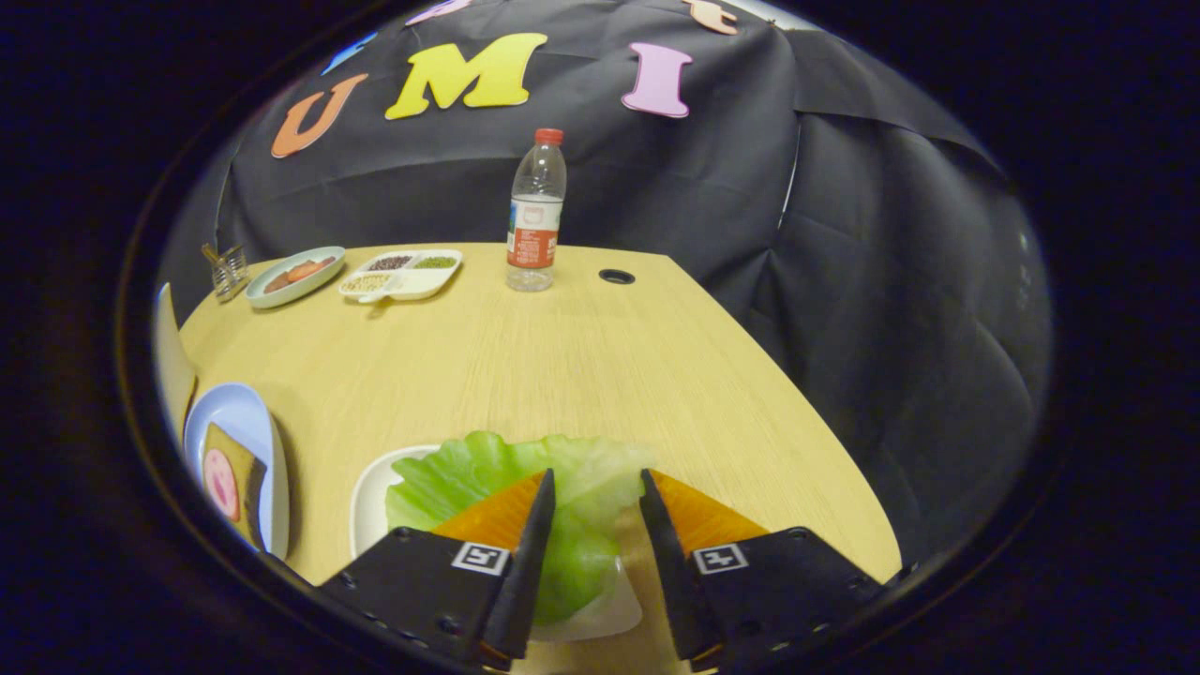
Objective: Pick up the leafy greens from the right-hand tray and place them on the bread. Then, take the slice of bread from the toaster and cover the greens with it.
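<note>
At the bottom of the frame the claw [597, 487] stands partly open over the leafy greens [506, 469], fingers astride a leaf on the white tray [367, 502]. The bread [232, 478] lies on a blue plate [234, 412] at lower left on the bench [581, 366].

The tongs [597, 487] stand open over the leafy greens [525, 473] on the white tray [370, 502]. Ahead, the bench [581, 375] is free up to the bottle [536, 211]. The bread plate [239, 422] blocks the left side.

Gripper [596, 487]: two tapered wedge fingers [534, 544] on blocky black mounts, each mount topped with a small white square tag bearing a black marker; small screw holes along near edges.
</note>
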### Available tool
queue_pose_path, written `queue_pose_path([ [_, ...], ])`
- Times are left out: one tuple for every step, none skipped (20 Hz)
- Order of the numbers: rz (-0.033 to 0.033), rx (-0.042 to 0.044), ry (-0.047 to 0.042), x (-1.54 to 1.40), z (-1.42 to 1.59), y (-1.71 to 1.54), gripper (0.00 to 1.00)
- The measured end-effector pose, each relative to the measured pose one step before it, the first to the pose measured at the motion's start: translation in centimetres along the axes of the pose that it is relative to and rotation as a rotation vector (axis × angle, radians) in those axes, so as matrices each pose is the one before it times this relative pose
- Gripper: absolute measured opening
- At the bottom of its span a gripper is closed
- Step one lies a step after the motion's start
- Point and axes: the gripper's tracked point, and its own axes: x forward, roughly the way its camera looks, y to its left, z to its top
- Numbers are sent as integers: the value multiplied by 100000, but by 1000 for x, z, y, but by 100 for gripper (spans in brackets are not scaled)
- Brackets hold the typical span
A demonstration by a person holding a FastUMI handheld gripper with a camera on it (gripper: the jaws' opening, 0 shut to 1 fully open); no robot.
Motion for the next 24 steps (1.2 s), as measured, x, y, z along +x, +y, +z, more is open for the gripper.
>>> queue_pose_path([
  [1256,212,-530,-264,189,320,37],
  [429,194,-726,-72,282,73,28],
  [834,541,-689,-236,358,118,18],
  [1315,2440,366,-365,152,284,3],
  [2469,3198,587,-420,-18,501,1],
  [1354,2196,681,-314,-77,258,0],
  [648,983,-275,-395,203,152,1],
  [353,-63,-1075,-391,292,112,1],
  [818,-814,-896,-550,266,327,0],
  [768,-1400,-1286,-563,352,361,0],
  [-31,-656,-1164,-616,485,148,0],
  [1014,-197,-1070,-684,485,458,0],
  [1032,126,-1178,-754,617,440,0],
  [425,109,-1720,-751,748,328,0],
  [438,-435,-1717,-885,796,406,0],
  [1268,-393,-1610,-730,691,626,0],
  [1406,-46,-698,-598,514,650,0],
  [611,-214,-345,-498,266,442,0],
  [205,-751,-843,-485,354,399,0],
  [287,-620,-1007,-421,321,436,0],
  [905,-608,-770,-483,412,631,0],
  [881,-628,-1228,-487,349,656,0],
  [993,-923,-1369,-572,512,660,0],
  [1356,-1076,-1066,-371,306,761,0],
])
